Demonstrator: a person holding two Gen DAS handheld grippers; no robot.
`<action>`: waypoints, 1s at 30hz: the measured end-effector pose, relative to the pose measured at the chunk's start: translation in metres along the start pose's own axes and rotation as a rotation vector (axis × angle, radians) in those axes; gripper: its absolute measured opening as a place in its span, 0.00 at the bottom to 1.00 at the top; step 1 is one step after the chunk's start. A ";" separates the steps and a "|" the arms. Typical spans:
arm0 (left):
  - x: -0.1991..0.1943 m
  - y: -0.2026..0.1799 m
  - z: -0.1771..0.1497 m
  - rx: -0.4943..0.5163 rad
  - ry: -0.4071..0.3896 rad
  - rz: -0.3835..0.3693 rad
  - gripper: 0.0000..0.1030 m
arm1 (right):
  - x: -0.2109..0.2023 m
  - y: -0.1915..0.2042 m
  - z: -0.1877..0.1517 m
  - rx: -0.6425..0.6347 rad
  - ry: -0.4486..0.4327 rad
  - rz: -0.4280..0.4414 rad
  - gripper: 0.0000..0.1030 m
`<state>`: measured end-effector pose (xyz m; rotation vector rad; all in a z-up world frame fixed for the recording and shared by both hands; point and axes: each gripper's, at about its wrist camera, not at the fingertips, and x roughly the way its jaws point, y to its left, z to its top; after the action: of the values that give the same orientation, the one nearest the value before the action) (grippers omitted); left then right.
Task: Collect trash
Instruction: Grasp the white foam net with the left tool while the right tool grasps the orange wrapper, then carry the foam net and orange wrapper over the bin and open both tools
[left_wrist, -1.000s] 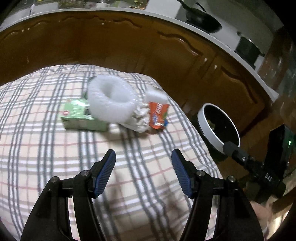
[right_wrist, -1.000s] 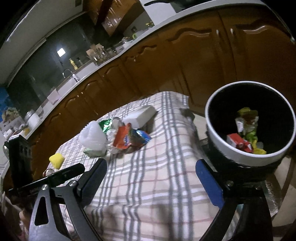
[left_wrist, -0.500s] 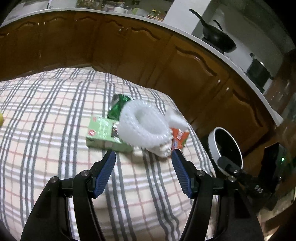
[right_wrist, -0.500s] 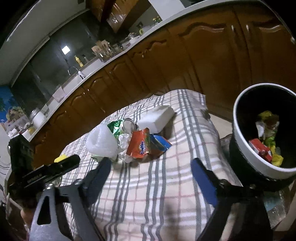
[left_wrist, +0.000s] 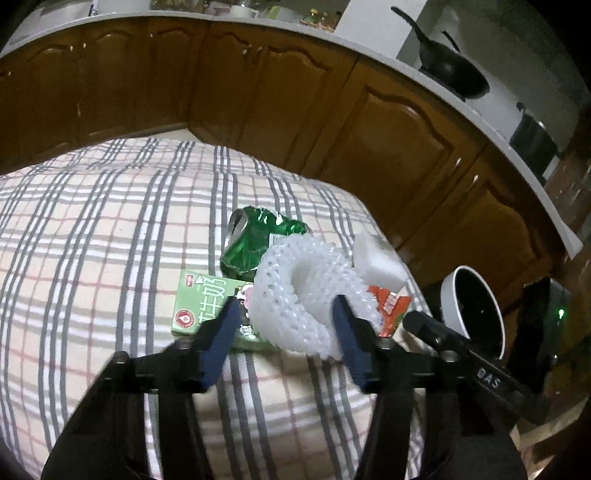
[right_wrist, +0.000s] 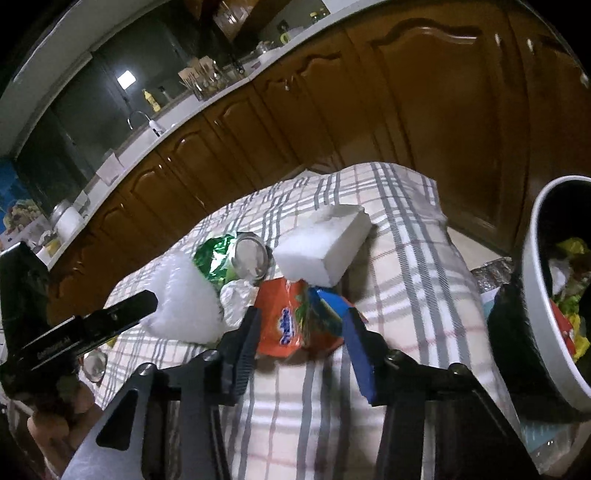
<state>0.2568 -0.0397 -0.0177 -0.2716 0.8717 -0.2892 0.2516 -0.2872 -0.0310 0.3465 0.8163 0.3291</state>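
A pile of trash lies on the plaid tablecloth (left_wrist: 92, 240). My left gripper (left_wrist: 286, 304) is closing around a white foam net ring (left_wrist: 299, 295); the ring sits between the blue fingers, with a gap still showing on the left side. Behind it are a green carton (left_wrist: 199, 295), a crushed green can (left_wrist: 255, 236) and a white foam block (left_wrist: 376, 262). My right gripper (right_wrist: 301, 314) is closing around an orange snack wrapper (right_wrist: 280, 317), whose edges reach both fingers but look unsqueezed. The wrapper still lies flat on the cloth.
A black bin with a white rim (right_wrist: 532, 295), holding several wrappers, stands off the table's right edge. Crumpled white paper (right_wrist: 236, 299) lies beside the can (right_wrist: 214, 254). Brown kitchen cabinets (left_wrist: 388, 147) run close behind the table.
Both grippers have moved forward up to the trash pile. Their jaws have narrowed, the left around the foam net ring, the right around the orange wrapper.
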 end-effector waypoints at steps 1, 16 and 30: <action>0.002 0.001 0.000 0.000 0.008 -0.007 0.29 | 0.002 -0.001 0.000 0.000 0.005 0.001 0.31; -0.050 -0.022 -0.026 0.069 -0.061 -0.050 0.12 | -0.050 0.012 -0.021 -0.046 -0.060 0.030 0.02; -0.048 -0.090 -0.046 0.170 -0.028 -0.148 0.12 | -0.119 -0.035 -0.034 0.024 -0.152 -0.044 0.02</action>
<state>0.1794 -0.1110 0.0192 -0.1815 0.7953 -0.4932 0.1550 -0.3616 0.0101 0.3711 0.6786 0.2489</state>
